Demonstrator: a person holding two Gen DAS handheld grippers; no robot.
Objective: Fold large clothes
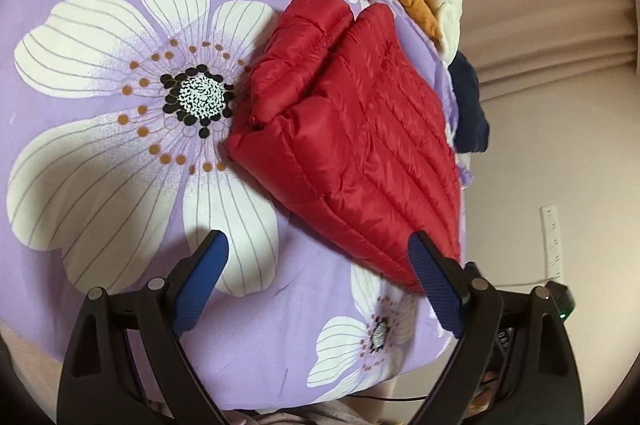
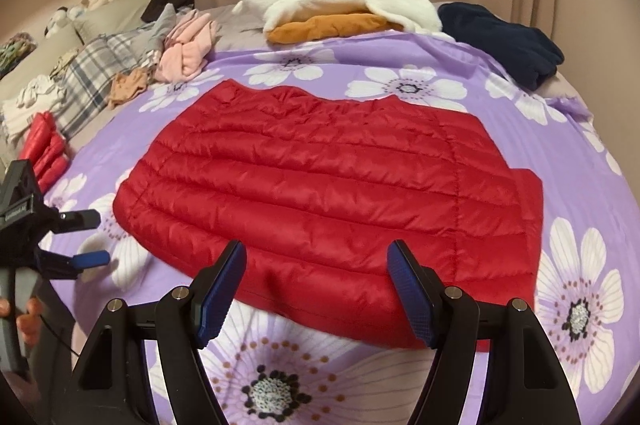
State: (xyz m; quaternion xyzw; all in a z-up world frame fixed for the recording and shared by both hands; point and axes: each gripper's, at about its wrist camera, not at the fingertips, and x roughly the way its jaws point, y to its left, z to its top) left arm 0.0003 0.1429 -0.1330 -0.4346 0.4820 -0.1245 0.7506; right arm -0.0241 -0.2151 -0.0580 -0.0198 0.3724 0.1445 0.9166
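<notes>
- The red quilted jacket lies spread on the purple flowered bedspread, its quilted panel up, so I have a broad, smooth face to fold from; I judge it already partly folded, since no sleeve sticks out past the body in my right view.
- My right gripper hangs just over the jacket's near edge, fingers spread wide and holding nothing; I keep it there because that hem looks like the natural place to pinch for the next fold.
- My left gripper is released too, nothing between its blue pads; it sits off one end of the jacket, one finger just at the fabric's corner, the other over bare bedspread; from there it could take the matching corner.
- In the left view the far end of the jacket bunches into puffy rolls, which may spring open when lifted.
- The white fleece pile, orange garment and navy garment sit at the far edge of the bed, apart from the jacket, leaving room to fold.
</notes>
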